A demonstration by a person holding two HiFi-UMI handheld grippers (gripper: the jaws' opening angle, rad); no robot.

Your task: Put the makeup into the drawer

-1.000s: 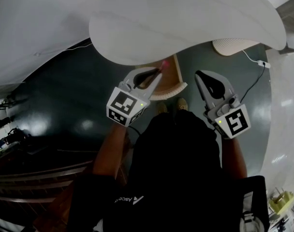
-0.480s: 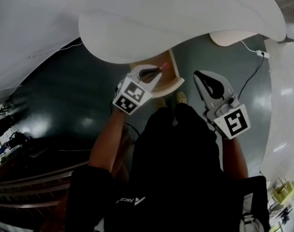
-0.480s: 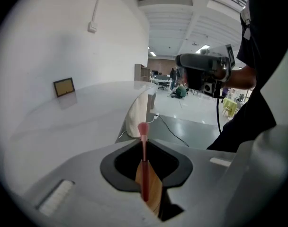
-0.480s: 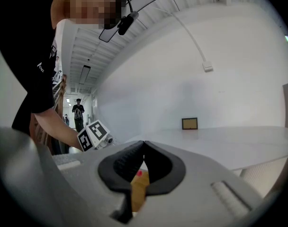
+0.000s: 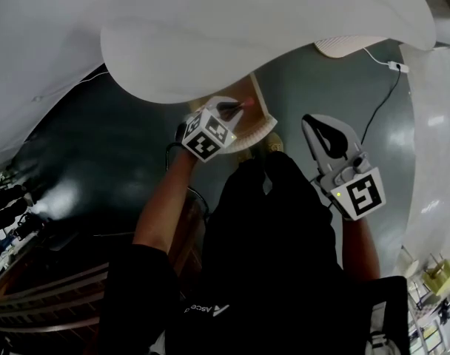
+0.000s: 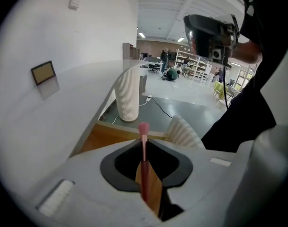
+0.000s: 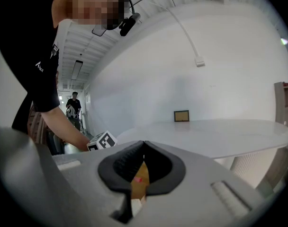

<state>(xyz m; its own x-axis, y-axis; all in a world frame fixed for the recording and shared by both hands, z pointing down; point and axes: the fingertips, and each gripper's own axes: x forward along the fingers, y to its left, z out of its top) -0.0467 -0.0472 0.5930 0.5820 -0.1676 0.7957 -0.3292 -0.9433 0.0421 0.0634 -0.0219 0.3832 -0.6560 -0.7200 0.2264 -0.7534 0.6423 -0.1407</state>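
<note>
A thin pink makeup brush (image 6: 143,160) is clamped between the jaws of my left gripper (image 6: 143,145), its rounded pink tip (image 5: 249,103) sticking out past them. In the head view the left gripper (image 5: 234,110) points steeply down over the open wooden drawer (image 5: 260,114) under the white table (image 5: 269,28). The drawer's wooden floor (image 6: 103,137) and ribbed white front (image 6: 184,131) lie just beyond the brush tip. My right gripper (image 5: 326,130) hangs to the right of the drawer with its jaws closed on nothing (image 7: 143,144).
A ribbed white table pedestal (image 6: 129,93) stands behind the drawer, a cable (image 5: 374,113) running across the dark floor beside it. The person's legs and shoes (image 5: 273,145) are just below the drawer front. A small framed picture (image 7: 182,116) hangs on the wall.
My left gripper has dropped and tipped downward with the brush, closer to the open drawer. The right gripper has sunk slightly.
</note>
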